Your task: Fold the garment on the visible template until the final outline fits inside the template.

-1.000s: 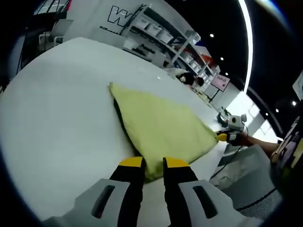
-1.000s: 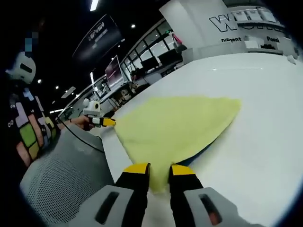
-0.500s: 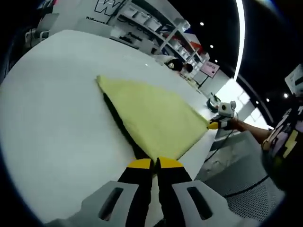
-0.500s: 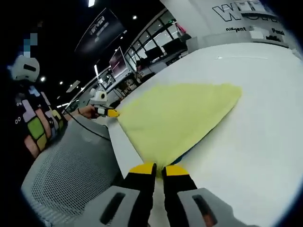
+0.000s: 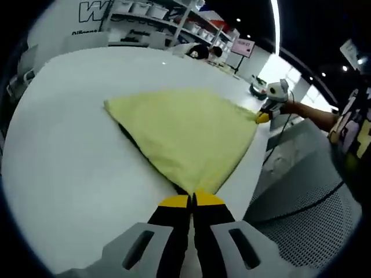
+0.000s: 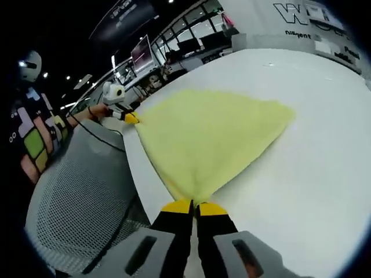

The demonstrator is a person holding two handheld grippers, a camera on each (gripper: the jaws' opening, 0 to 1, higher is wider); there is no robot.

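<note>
1. The white bench (image 5: pixel 64 156) carries a yellow garment (image 5: pixel 185 136) spread near its edge; in the right gripper view the cloth (image 6: pixel 208 136) fans out from a pinched corner towards the far side.
2. Against the pictures from a second ago, the dark strip that showed under the cloth's edge is now almost gone in both views; whether it was the template I cannot tell.
3. The left tool (image 5: pixel 191 200) has its yellow tips pressed together on a corner of the garment; a second ago those tips stood apart with cloth between them.
4. The right tool (image 6: pixel 194 207) is likewise closed on the other near corner, where earlier its tips were spread.
5. In the left gripper view the right tool's yellow tip sits at the far corner of the cloth, and in the right gripper view the left tool's tip does the same.
</note>
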